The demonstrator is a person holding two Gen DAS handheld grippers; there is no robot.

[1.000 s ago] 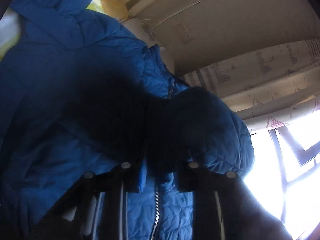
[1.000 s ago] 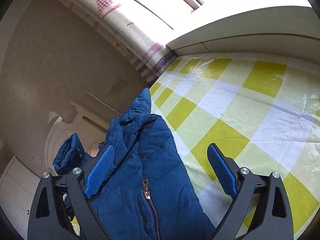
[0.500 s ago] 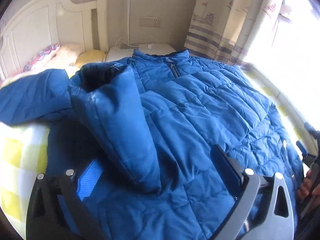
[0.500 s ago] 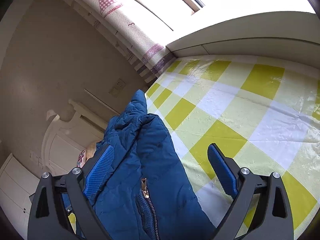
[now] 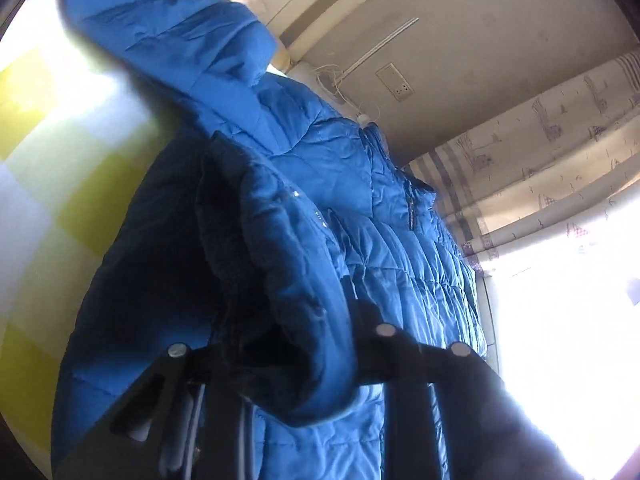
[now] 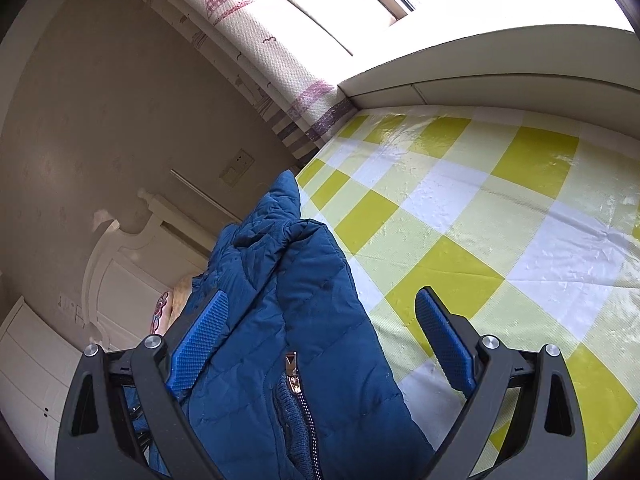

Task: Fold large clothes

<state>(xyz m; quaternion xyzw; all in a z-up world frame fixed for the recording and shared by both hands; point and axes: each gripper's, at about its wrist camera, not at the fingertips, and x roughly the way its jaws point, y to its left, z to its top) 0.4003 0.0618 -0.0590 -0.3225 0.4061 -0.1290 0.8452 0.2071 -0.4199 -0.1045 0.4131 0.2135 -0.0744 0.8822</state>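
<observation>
Since 0.5 s ago, left gripper [image 5: 288, 344] re-clamped on jacket [image 5: 380, 248] cuff (sleeve raised); right gripper [image 6: 320, 340] agape, unmoved. Rec: carry sleeve across, lay flat w/o bunching.

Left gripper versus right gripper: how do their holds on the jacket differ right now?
The left gripper looks shut on the jacket, fingers buried under a sleeve cuff; the right gripper is wide open, both blue pads showing. Fabric bunches over the left gripper; the right gripper only straddles the zipper edge, one pad over the checked sheet. Both are at the same jacket.
</observation>
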